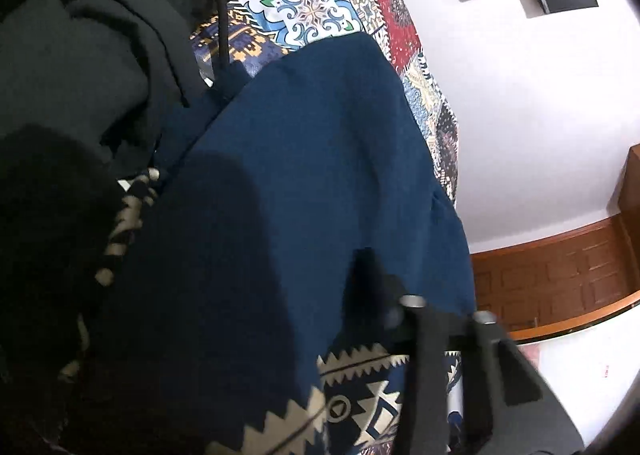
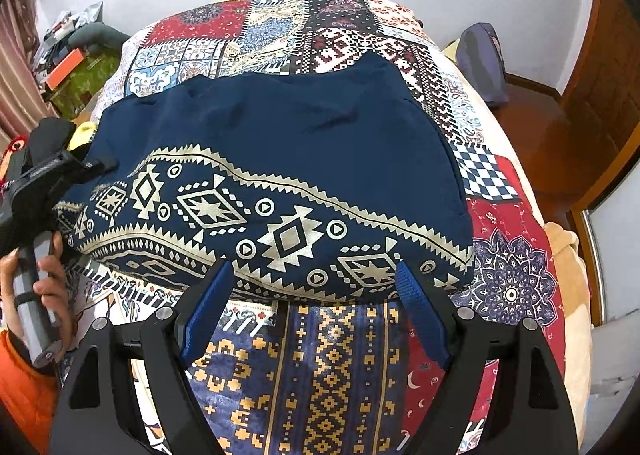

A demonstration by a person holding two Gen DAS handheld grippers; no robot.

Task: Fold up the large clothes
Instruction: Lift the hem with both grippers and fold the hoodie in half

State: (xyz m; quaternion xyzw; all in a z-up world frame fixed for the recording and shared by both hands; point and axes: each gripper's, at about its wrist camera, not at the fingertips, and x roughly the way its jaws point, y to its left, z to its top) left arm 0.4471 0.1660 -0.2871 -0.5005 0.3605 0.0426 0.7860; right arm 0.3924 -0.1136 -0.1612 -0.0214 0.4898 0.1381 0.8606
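Note:
A navy garment [image 2: 280, 143] with a cream geometric border lies folded across the patchwork bedspread [image 2: 332, 375]. My right gripper [image 2: 316, 275] is open, its blue pads [image 2: 420, 311] spread just in front of the garment's near border edge, holding nothing. My left gripper [image 2: 96, 165] shows in the right wrist view at the garment's left end, its tips against the cloth. In the left wrist view the navy garment [image 1: 304, 175] fills the frame and covers the fingers [image 1: 368, 279]; I cannot tell whether they grip it.
A black garment [image 1: 92, 47] with a drawstring lies beside the navy one. A dark blue bag [image 2: 482, 55] sits at the bed's far right. Clutter stands at the far left [image 2: 68, 67]. A wooden door [image 2: 616, 75] and wooden floor lie to the right.

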